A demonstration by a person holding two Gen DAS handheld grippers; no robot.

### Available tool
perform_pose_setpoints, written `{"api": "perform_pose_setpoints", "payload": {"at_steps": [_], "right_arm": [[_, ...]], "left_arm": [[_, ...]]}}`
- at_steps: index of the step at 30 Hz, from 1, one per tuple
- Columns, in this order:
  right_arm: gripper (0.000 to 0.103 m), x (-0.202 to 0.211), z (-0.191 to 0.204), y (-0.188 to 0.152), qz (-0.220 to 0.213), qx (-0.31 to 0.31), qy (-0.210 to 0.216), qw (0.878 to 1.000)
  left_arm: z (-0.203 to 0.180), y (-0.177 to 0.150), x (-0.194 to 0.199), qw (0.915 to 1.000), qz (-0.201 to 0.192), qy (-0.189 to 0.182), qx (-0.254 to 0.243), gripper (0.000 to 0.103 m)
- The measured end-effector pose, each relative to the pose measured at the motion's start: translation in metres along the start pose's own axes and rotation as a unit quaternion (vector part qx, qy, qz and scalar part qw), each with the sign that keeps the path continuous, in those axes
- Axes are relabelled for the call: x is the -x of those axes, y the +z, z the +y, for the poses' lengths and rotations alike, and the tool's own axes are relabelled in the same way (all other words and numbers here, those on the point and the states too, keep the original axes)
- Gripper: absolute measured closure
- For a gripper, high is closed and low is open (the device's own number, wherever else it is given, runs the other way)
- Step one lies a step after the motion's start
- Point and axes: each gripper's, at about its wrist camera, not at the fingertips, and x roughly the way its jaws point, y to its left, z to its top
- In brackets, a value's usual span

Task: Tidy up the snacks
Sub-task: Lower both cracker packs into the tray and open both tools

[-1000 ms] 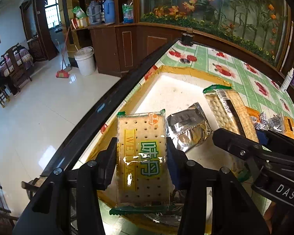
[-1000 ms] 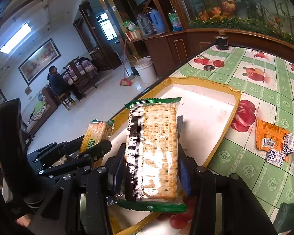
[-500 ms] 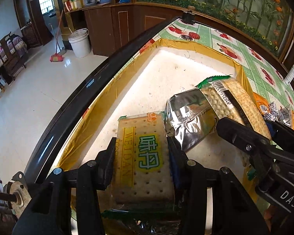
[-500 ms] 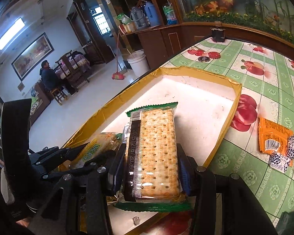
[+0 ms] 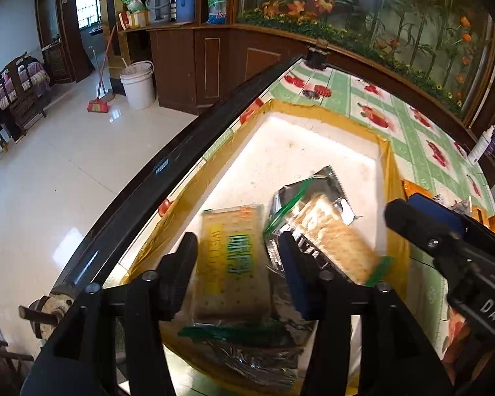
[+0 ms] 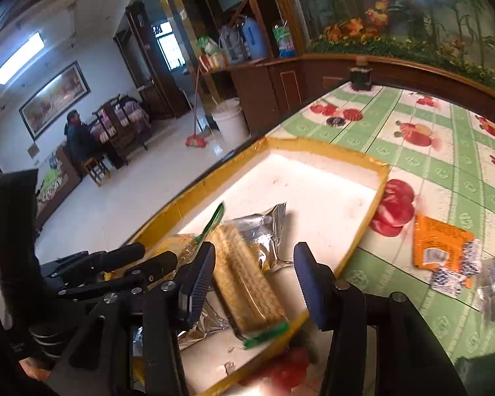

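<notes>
- The left wrist view alone shows the printed face of the yellow cracker pack (image 5: 229, 264): a flat clear-wrapped rectangle with green characters, lying in the tray (image 5: 316, 151) between the fingers of the left gripper (image 5: 236, 260).
- The left gripper's jaws have just been opening; the pack sits between them with a gap at each pad, so nothing is gripped.
- The right wrist view alone shows the orange packet (image 6: 440, 247) and small blue-and-white wrapped sweets (image 6: 448, 280), loose on the tablecloth (image 6: 445, 151) at three o'clock of the tray (image 6: 363, 231).
- In that view the plain cracker pack (image 6: 244, 283) lies tilted in the tray, its green crimped ends at eleven and five o'clock, resting on a crinkled silver foil bag (image 6: 264, 227).
- The right gripper (image 6: 252, 279) stands over it; its jaws have just been opening, the pack lies loose between them, touching neither ribbed pad.
- From the left wrist, the same plain cracker pack (image 5: 336, 237) and silver foil bag (image 5: 326, 184) lie at two o'clock of the yellow pack, just beside it.
- The tray is shallow and rectangular, white and scuffed inside, with glossy yellow walls.
- The tablecloth is smooth, in green checks with red fruit.
</notes>
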Motion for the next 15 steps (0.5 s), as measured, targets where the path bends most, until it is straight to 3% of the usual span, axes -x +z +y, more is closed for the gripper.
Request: {"api": "perform_pose_setpoints", "payload": {"at_steps": [4,6,8,12,15], "right_arm": [[0.040,0.044,-0.016,-0.010,-0.034,-0.023,-0.009,0.999],[0.040,0.065,-0.025,-0.018,-0.049,-0.036,-0.017,0.998],[0.039,0.086,-0.037,-0.030,-0.059,-0.052,-0.027,0.997],[0.028,0.122,-0.060,-0.057,-0.072,-0.077,-0.060,0.993],[0.025,0.149,-0.077,-0.079,-0.081,-0.098,-0.084,0.988]], "left_arm": [[-0.016,-0.002,0.020,0.9996,-0.026,-0.005,-0.012,0.036],[-0.028,-0.006,0.030,0.9990,-0.035,-0.009,-0.024,0.026],[-0.045,-0.011,0.039,0.9980,-0.047,-0.010,-0.040,0.023],[-0.079,-0.020,0.055,0.9947,-0.069,-0.011,-0.076,0.023],[-0.106,-0.028,0.068,0.9914,-0.078,-0.020,-0.103,0.023]]}}
